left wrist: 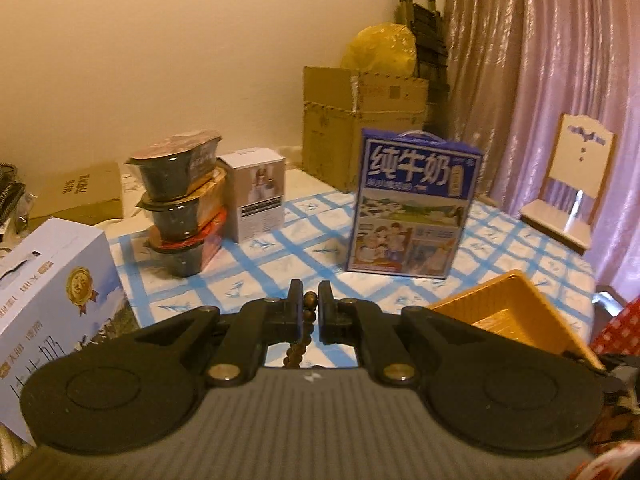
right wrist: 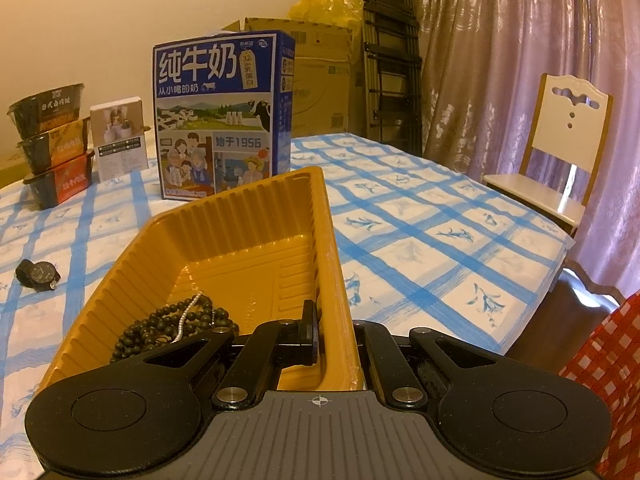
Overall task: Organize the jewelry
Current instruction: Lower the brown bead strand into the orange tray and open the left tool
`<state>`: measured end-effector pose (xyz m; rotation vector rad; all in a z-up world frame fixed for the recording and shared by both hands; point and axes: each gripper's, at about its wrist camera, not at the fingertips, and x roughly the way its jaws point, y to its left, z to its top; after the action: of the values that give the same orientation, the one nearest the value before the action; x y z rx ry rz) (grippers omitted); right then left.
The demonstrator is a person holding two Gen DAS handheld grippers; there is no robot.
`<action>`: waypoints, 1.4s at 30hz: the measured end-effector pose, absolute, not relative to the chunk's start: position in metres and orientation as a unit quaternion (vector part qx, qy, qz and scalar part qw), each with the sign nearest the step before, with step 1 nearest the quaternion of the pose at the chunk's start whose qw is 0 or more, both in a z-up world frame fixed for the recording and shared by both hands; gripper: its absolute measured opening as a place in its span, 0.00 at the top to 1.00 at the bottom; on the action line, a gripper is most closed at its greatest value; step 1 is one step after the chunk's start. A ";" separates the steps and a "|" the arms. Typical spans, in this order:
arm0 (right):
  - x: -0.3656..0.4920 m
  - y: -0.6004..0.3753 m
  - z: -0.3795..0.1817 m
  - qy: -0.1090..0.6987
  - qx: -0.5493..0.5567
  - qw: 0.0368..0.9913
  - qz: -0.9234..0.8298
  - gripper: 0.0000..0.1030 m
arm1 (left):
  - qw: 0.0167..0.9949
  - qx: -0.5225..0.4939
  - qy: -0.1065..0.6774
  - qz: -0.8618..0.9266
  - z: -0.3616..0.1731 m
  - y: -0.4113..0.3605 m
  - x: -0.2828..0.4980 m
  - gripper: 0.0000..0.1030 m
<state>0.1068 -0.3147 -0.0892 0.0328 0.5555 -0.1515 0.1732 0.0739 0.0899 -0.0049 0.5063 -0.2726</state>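
My left gripper (left wrist: 311, 298) is shut on a string of brown wooden beads (left wrist: 306, 322) that hangs down between its fingers, lifted above the table. The yellow ribbed plastic tray (left wrist: 516, 312) lies to its right. In the right wrist view my right gripper (right wrist: 334, 320) is shut on the near right wall of that yellow tray (right wrist: 240, 240); one finger is inside the tray, the other is hidden behind the wall. Dark bead strands (right wrist: 168, 328) and a thin silver chain (right wrist: 186, 316) lie in the tray's near left corner. A black wristwatch (right wrist: 38, 274) lies on the cloth left of the tray.
A blue milk carton (right wrist: 222, 116) stands behind the tray on the blue-checked tablecloth (right wrist: 420, 240). Three stacked noodle bowls (left wrist: 182, 204) and a small white box (left wrist: 260, 192) are at the back left, a pale blue box (left wrist: 52, 300) at the near left. A white chair (right wrist: 560, 148) stands past the table's right edge.
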 end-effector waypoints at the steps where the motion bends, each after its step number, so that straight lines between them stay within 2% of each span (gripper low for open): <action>1: 0.107 -0.315 -0.089 0.274 0.016 0.959 -0.075 0.96 | 0.958 -0.007 0.250 -0.141 0.091 0.072 0.168 0.94; 14: 0.106 -0.308 -0.084 0.274 0.027 0.958 -0.075 0.96 | 0.933 -0.049 0.257 -0.248 0.096 0.007 0.135 0.94; 28: 0.105 -0.309 -0.084 0.275 0.035 0.958 -0.077 0.96 | 0.908 -0.070 0.227 -0.346 0.118 -0.064 0.128 0.94; 37: 0.103 -0.306 -0.081 0.273 0.041 0.958 -0.077 0.96 | 0.885 -0.095 0.243 -0.386 0.105 -0.112 0.154 0.94; 42: 0.103 -0.305 -0.081 0.273 0.042 0.958 -0.076 0.96 | 0.870 -0.104 0.282 -0.390 0.076 -0.129 0.164 0.94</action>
<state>0.1028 -0.3054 -0.0806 0.0859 0.5544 -0.1541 0.1641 -0.1290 0.0757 -0.2184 0.5901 -0.8157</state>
